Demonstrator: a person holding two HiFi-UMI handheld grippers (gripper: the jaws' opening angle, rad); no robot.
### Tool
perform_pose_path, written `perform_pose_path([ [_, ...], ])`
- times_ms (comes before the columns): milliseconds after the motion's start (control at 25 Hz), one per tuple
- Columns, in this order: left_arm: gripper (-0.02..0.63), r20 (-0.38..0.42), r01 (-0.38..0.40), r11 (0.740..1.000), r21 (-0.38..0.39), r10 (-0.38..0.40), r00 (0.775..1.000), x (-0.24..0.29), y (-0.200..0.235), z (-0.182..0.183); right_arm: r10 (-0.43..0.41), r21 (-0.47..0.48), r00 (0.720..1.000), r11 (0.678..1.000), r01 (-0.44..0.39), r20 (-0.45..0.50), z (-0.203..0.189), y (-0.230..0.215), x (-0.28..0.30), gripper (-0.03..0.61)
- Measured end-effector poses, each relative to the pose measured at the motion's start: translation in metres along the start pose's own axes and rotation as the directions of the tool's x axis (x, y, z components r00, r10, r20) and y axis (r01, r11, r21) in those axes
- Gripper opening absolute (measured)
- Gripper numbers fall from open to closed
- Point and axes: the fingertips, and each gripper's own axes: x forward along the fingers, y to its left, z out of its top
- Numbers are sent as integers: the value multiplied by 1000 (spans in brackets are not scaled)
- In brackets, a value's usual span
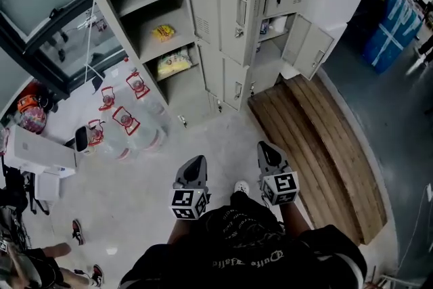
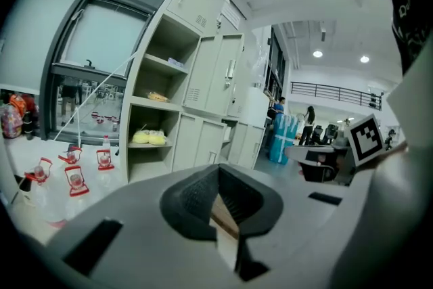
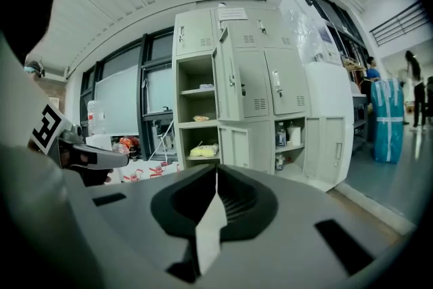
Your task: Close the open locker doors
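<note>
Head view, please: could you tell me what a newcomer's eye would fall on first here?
The grey locker bank at the top stands out, its left column open with a yellow packet inside, and a lower door at the right swung wide. Left of it stand water jugs with red labels. Low in the middle, the left gripper and right gripper point toward the lockers, both shut and empty.

A large open work hall, part workshop and part storage space, is being shown. This is being signalled by a bank of grey metal lockers (image 1: 223,17) standing on a bare concrete floor (image 1: 135,193) beside a low wooden platform (image 1: 318,145). Big water jugs (image 1: 125,120) are being kept near tall windows (image 3: 128,98). Farther off, a railed mezzanine (image 2: 335,93) is being lit by round ceiling lights (image 2: 318,53), and people (image 2: 309,122) are being seen near a blue wrapped stack (image 3: 387,120).
</note>
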Motion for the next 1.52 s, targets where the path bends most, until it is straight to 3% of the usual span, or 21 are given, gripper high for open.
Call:
perform_pose_path([
  [400, 8, 24, -115, 993, -39, 116, 993, 70, -10, 19, 124, -13, 991, 992, -125, -45, 13, -72, 62, 8],
  [680, 8, 24, -170, 984, -59, 171, 985, 86, -11, 21, 174, 3, 983, 985, -174, -54, 18, -86, 83, 8],
  [1120, 8, 14, -186, 979, -80, 188, 982, 101, 7, 9, 133, 103, 989, 985, -138, 60, 50, -109, 118, 12],
  [1160, 8, 14, -178, 981, -79, 180, 984, 103, 9, 10, 134, 118, 988, 983, -142, 77, 56, -109, 120, 23],
  [1280, 8, 11, -172, 982, -74, 173, 985, 108, 21, 14, 187, 117, 975, 973, -200, 116, 76, -101, 133, 141],
  [1520, 8, 18, -173, 983, -67, 174, 985, 115, 53, 28, 217, 29, 965, 974, -224, 150, 120, -98, 182, 153],
])
